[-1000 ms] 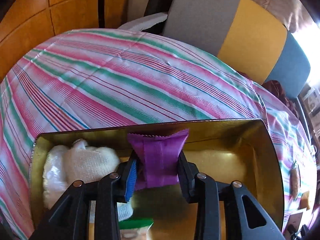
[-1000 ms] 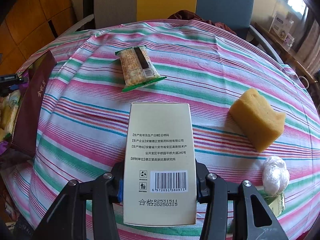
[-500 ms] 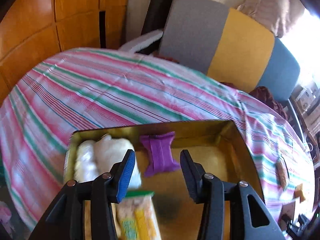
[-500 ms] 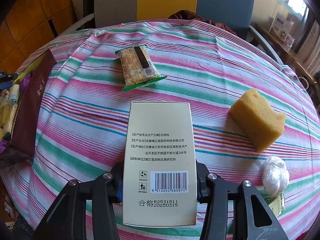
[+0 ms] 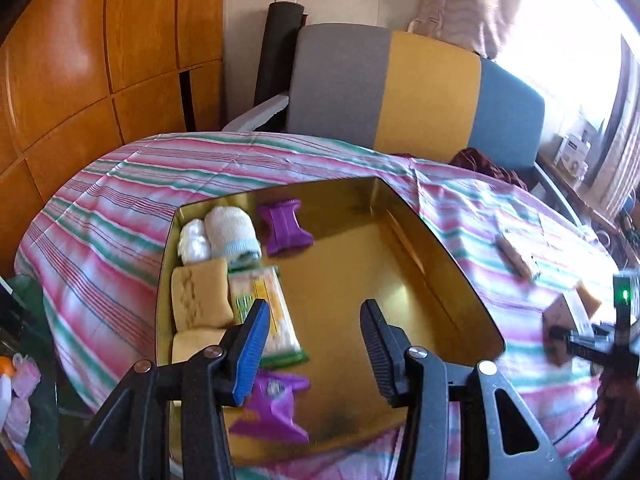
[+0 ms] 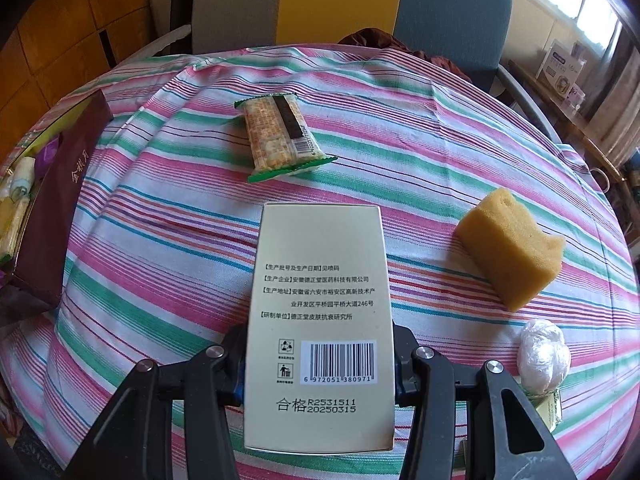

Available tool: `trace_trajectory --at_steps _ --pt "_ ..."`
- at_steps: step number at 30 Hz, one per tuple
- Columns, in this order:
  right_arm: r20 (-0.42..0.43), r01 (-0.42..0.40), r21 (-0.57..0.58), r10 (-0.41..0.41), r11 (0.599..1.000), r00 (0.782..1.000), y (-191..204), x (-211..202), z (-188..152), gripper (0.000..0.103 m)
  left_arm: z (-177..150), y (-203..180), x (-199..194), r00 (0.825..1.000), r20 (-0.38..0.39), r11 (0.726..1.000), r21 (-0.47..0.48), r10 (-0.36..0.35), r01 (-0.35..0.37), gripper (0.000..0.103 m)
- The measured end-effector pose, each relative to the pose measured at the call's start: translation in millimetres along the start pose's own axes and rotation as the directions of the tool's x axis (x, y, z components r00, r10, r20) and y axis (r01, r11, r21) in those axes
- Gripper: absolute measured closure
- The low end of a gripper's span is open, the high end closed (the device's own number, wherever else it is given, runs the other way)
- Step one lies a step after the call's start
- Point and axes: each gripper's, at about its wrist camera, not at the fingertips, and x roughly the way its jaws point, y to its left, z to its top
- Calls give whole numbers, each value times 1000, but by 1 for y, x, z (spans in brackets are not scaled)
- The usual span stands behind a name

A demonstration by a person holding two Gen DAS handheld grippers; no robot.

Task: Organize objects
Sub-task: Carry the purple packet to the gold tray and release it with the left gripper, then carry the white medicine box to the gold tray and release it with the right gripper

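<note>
A gold box [image 5: 440, 276] sits on the striped tablecloth [image 5: 120, 200]. It holds a purple packet [image 5: 285, 231], white rolls [image 5: 224, 232], a cracker packet [image 5: 264, 304], a yellow sponge [image 5: 200, 300] and a second purple packet [image 5: 272, 412]. My left gripper [image 5: 316, 348] is open and empty, raised above the box. My right gripper [image 6: 320, 364] is shut on a cream carton [image 6: 320, 320] with a barcode, held over the cloth. The box's dark red side [image 6: 60, 208] shows at the left of the right wrist view.
On the cloth lie a cracker packet [image 6: 280, 136], a yellow sponge [image 6: 508, 248] and a white plastic ball [image 6: 544, 354]. A grey, yellow and blue chair [image 5: 400, 96] stands behind the table. Wooden panels [image 5: 100, 60] are at the left.
My left gripper opened, let the purple packet drop into the box, then rose and drew back. My right gripper stayed still with the carton.
</note>
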Motion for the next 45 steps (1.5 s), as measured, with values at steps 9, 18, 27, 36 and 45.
trace_trajectory --at_steps 9,18,27,36,45 --pt "14 -35 34 35 999 999 6 -4 0 53 -19 -5 -11 1000 7 1000 26 -6 6 56" --pt "38 -76 44 74 996 996 30 -14 2 53 -19 1 -18 999 35 1000 26 -9 8 56" --pt "95 -164 36 160 986 982 61 -44 18 53 -21 7 -19 1000 29 1000 23 -9 9 56" --pt "149 -268 -115 283 957 947 138 -87 51 53 -24 17 -16 1000 19 1000 2 -10 10 56" --pt "91 -309 -299 349 903 933 238 -82 83 53 -27 46 -14 1000 5 997 -71 0 0 56"
